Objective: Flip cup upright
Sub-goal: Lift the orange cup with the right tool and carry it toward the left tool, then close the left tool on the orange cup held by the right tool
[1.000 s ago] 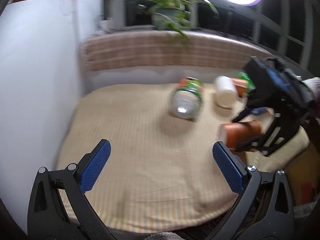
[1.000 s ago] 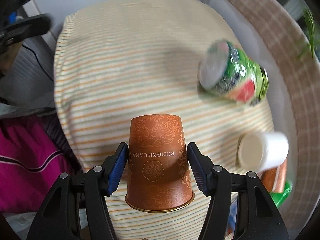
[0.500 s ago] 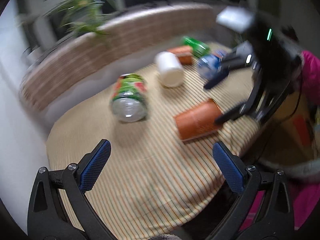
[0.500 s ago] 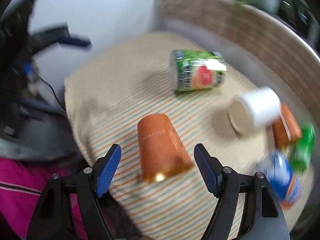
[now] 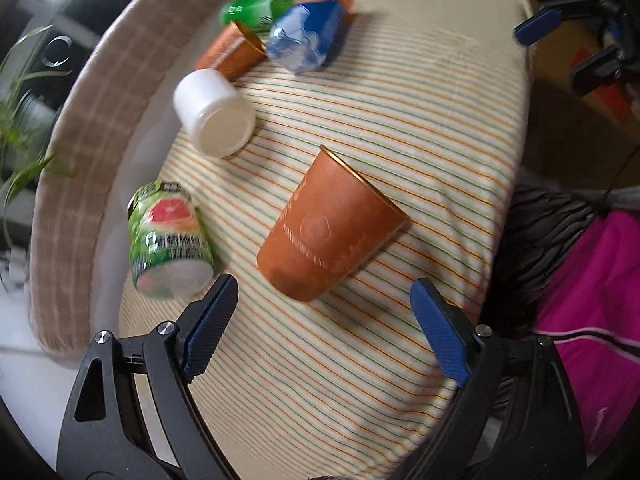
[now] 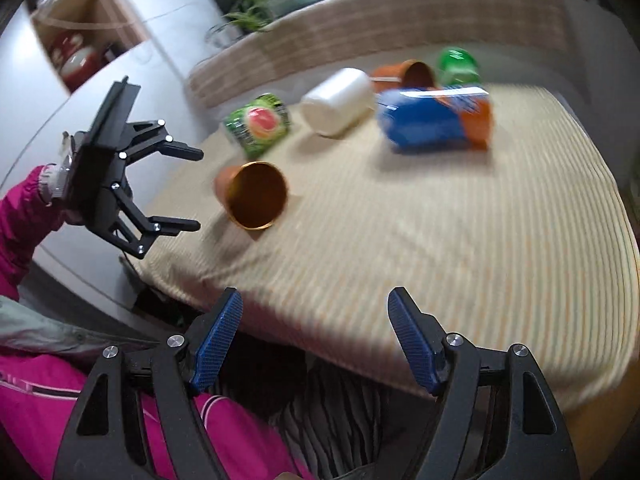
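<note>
While the cup (image 5: pixel 332 228) was clamped between the pads of the right gripper (image 6: pixel 314 340) 1 second ago, it now lies free on its side on the striped cloth (image 5: pixel 420 92), near the front edge. In the right wrist view its mouth, with the gold rim, faces toward the right gripper. In the left wrist view its closed base points at the left gripper (image 5: pixel 324 328).

The right gripper has let go and has pulled back past the cloth edge. Its jaws stand moderately apart and hold nothing. The left gripper has swung around and now looks down along the cup. Its jaws are wide apart, also with nothing between them, and the base sits just ahead of the gap, not yet inside.

I judge that the cup has been released on its side and the work is passing to the left side. The flip is not done, because the cup is not upright. The next move probably needs the left jaws to come around the lower wall and then tilt the base down.

Other things lie on the cloth behind: a green can (image 5: pixel 168 240) just beside the cup, a white bottle (image 5: pixel 214 114), a blue bottle (image 5: pixel 308 32), a 2nd cup (image 5: pixel 232 52) and a green bottle (image 5: pixel 258 10). They are apart from the cup, but the can is close to the left pad (image 5: pixel 210 324) and could be knocked.
</note>
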The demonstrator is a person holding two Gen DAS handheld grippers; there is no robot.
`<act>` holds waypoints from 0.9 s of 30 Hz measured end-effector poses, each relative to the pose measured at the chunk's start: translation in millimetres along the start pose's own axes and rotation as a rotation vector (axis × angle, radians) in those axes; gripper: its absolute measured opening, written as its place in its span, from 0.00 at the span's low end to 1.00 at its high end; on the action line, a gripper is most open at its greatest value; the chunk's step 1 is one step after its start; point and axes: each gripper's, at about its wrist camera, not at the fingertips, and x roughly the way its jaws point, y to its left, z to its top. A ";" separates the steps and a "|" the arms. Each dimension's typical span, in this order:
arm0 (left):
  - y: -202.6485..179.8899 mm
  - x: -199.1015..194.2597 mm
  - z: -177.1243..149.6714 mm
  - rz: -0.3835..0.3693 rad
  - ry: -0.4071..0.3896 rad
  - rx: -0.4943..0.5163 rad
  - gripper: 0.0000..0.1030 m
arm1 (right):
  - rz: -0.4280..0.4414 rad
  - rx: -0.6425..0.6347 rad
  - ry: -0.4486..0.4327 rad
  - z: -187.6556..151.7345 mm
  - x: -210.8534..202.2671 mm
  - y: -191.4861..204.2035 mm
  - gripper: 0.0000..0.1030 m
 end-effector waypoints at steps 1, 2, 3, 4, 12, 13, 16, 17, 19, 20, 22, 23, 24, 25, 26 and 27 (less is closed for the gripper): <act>0.6 4.2 4.4 0.006 0.015 0.013 0.88 | -0.001 0.018 -0.003 -2.0 -5.1 -3.5 0.73; 0.3 8.3 9.5 0.010 0.026 0.025 0.88 | -0.005 0.030 -0.008 -3.3 -7.0 -8.0 0.73; -0.2 12.6 13.7 0.008 0.036 0.037 0.88 | -0.011 0.037 -0.015 -4.4 -8.7 -12.2 0.73; -1.3 16.5 17.6 0.005 0.046 0.052 0.88 | -0.016 0.042 -0.020 -5.1 -11.3 -13.4 0.73; -10.6 36.7 39.9 -0.010 0.123 0.156 0.83 | 0.003 0.073 -0.047 -9.4 -11.6 -22.9 0.73; -11.2 38.0 43.0 -0.012 0.124 0.164 0.83 | 0.006 0.080 -0.047 -9.2 -10.2 -24.2 0.73; -11.7 41.9 49.6 -0.028 0.129 0.168 0.81 | 0.000 0.099 -0.042 -11.4 -7.1 -29.5 0.73; -11.9 43.7 50.7 -0.033 0.133 0.170 0.76 | -0.002 0.105 -0.041 -12.2 -6.9 -31.6 0.73; -13.4 45.6 52.3 -0.032 0.134 0.172 0.75 | -0.006 0.118 -0.041 -13.6 -8.2 -36.4 0.73; -13.7 46.0 52.4 -0.032 0.133 0.171 0.74 | -0.011 0.126 -0.044 -13.9 -9.3 -38.8 0.73; -11.9 46.1 54.0 -0.041 0.124 0.152 0.71 | -0.018 0.133 -0.047 -13.9 -11.3 -41.5 0.73; -10.3 45.4 54.0 -0.046 0.119 0.141 0.70 | -0.023 0.136 -0.049 -14.0 -12.1 -42.2 0.73; -8.6 44.3 53.8 -0.050 0.112 0.127 0.68 | -0.025 0.138 -0.049 -14.0 -12.5 -42.4 0.73; -5.7 42.9 53.3 -0.056 0.098 0.106 0.66 | -0.028 0.138 -0.050 -13.9 -12.9 -41.9 0.73; -3.2 41.9 52.5 -0.060 0.088 0.088 0.66 | -0.029 0.136 -0.051 -14.0 -12.9 -40.9 0.73; -0.2 41.3 51.9 -0.066 0.075 0.068 0.65 | -0.027 0.134 -0.052 -13.9 -12.8 -39.5 0.73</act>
